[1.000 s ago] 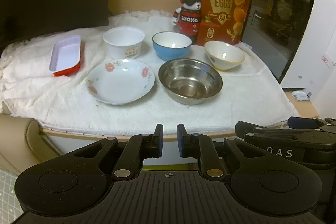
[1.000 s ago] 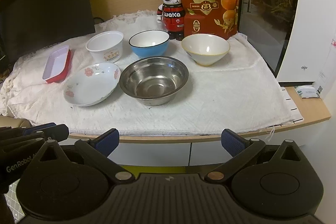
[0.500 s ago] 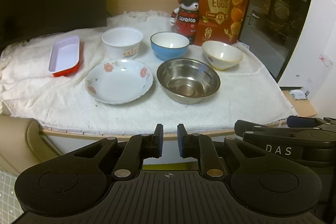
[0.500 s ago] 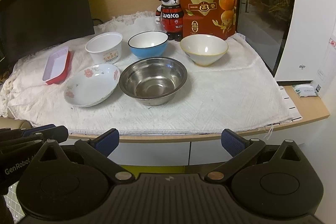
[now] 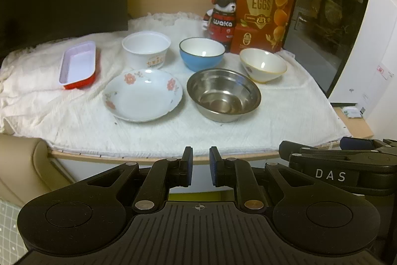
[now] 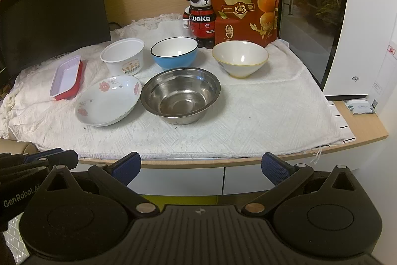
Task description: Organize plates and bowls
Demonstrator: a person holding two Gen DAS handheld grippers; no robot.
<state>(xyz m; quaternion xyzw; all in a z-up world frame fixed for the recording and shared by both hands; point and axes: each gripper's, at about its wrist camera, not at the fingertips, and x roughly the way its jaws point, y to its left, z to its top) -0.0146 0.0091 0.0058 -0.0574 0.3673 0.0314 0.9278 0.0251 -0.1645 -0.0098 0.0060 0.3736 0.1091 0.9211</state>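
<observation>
White textured cloth (image 6: 248,111) covers the wood-edged counter (image 6: 367,133). Steel bowl (image 6: 180,94) at centre, shiny and round; floral plate (image 6: 108,99) touching it at 9 o'clock; white cone bowl (image 6: 240,58) at 1, blue bowl (image 6: 174,52) at 12, paper tub (image 6: 123,56) at 11, red rectangular tray (image 6: 66,77) far at 9. Left gripper (image 5: 200,169) nearly closed, empty; right gripper (image 6: 201,167) spread wide, empty. Nothing has moved since earlier frames.
</observation>
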